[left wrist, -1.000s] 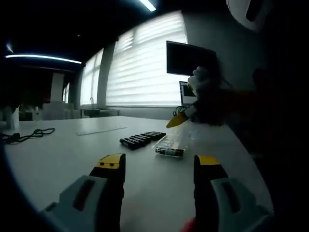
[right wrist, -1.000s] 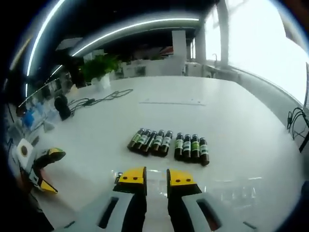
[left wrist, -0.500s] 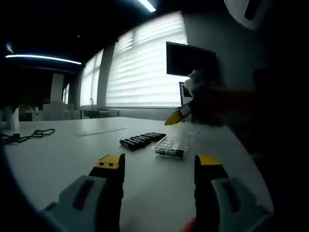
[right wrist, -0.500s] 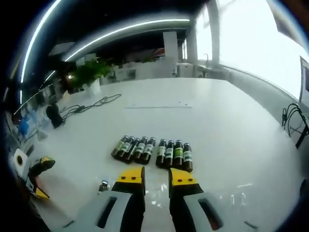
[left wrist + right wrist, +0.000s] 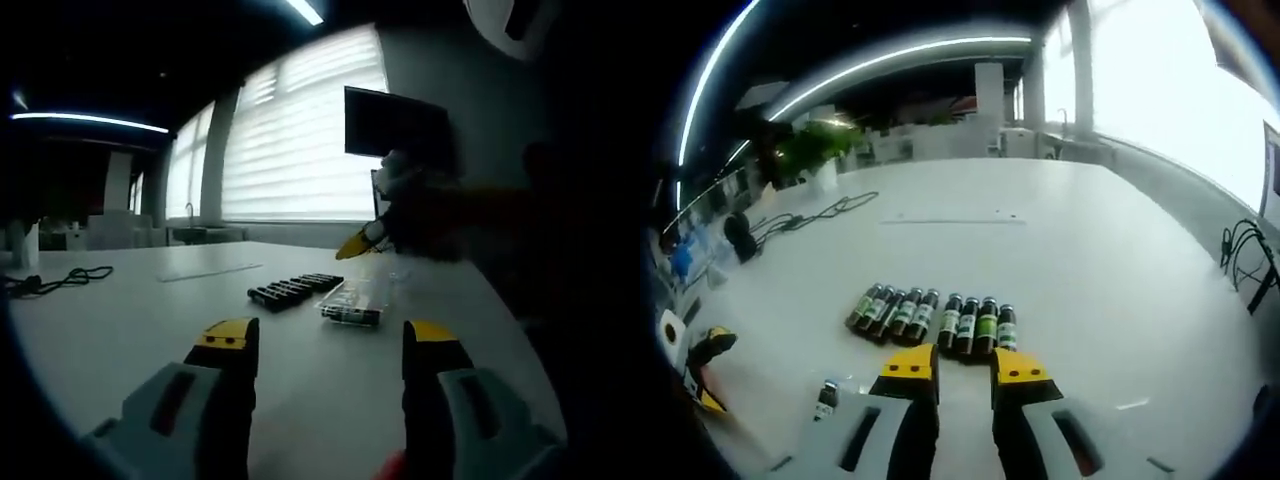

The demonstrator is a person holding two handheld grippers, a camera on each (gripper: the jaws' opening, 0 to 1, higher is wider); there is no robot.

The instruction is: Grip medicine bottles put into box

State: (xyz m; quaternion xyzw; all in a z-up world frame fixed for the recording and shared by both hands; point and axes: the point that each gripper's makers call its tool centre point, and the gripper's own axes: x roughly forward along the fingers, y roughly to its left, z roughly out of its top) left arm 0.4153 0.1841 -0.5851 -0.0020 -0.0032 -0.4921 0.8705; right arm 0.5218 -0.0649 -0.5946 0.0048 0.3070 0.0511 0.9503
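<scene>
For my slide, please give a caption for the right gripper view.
Right gripper above a row of medicine bottles on a white table.

White table (image 5: 1120,270) bears 8 bottles (image 5: 930,320), cable (image 5: 815,213).

R tool (image 5: 957,366) moved closer to bottle row (image 5: 930,321), tips now nearly touching, L tool unmoved

The table (image 5: 1120,270) looks smooth, white and faintly glossy, catching window light; the medicine bottles (image 5: 930,318) appear to be dark glass or plastic with a slight sheen, wrapped in green and white paper-like labels; the box (image 5: 352,300) looks like clear, shiny plastic; the right gripper (image 5: 952,366) has matt yellow plastic tips on smooth grey plastic bodies; the left gripper (image 5: 330,335) looks alike.
</scene>
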